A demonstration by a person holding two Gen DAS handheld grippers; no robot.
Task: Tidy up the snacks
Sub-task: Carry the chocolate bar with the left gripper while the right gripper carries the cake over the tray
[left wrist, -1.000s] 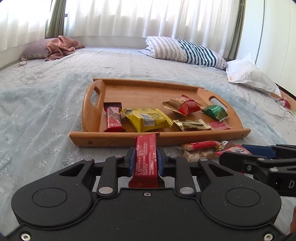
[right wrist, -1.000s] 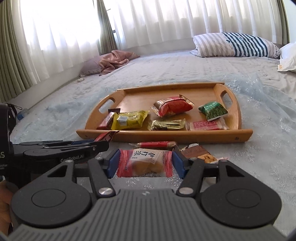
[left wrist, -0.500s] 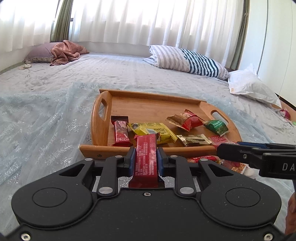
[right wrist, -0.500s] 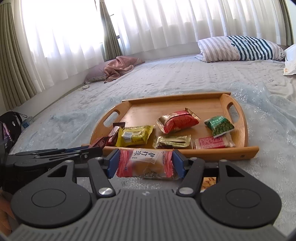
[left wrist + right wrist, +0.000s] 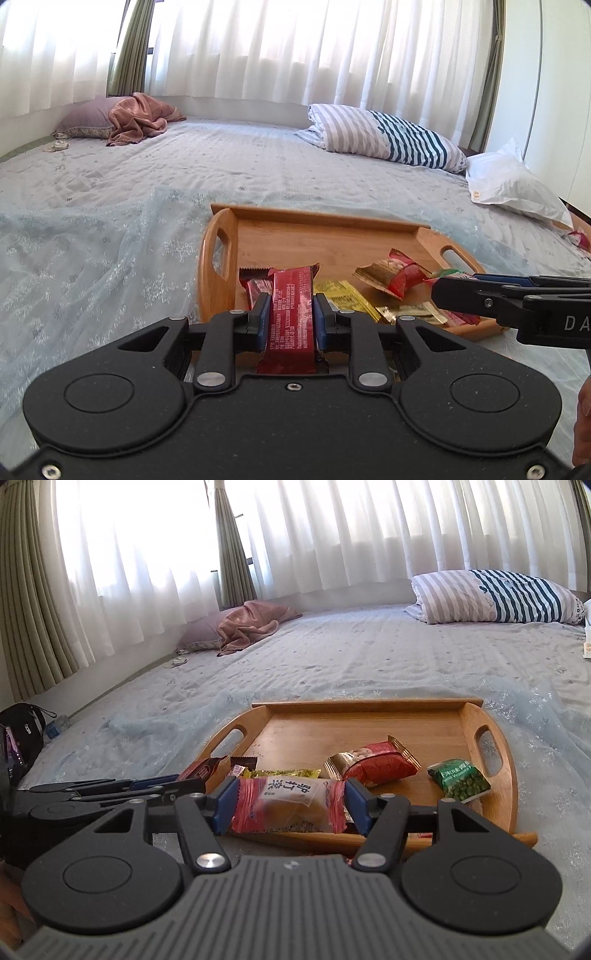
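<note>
My left gripper (image 5: 290, 314) is shut on a red snack bar (image 5: 291, 317) and holds it above the near left edge of the wooden tray (image 5: 325, 240). My right gripper (image 5: 290, 803) is shut on a pink-and-clear pastry packet (image 5: 290, 805) and holds it above the tray's (image 5: 369, 734) front rim. In the tray lie a red-gold peanut packet (image 5: 373, 764), a green pea packet (image 5: 460, 779), a yellow packet (image 5: 343, 295) and a dark red bar (image 5: 255, 286). The right gripper also shows in the left wrist view (image 5: 517, 306), the left one in the right wrist view (image 5: 110, 794).
The tray sits on a pale blue bedspread (image 5: 110, 236). A striped pillow (image 5: 388, 136), a white pillow (image 5: 513, 188) and a pink blanket (image 5: 136, 120) lie at the far side. A dark bag (image 5: 18, 734) stands on the floor at the left.
Both grippers have risen from the bed and moved forward over the tray's front rim, each still holding its snack. The loose snacks on the bed in front of the tray have dropped out of view.
</note>
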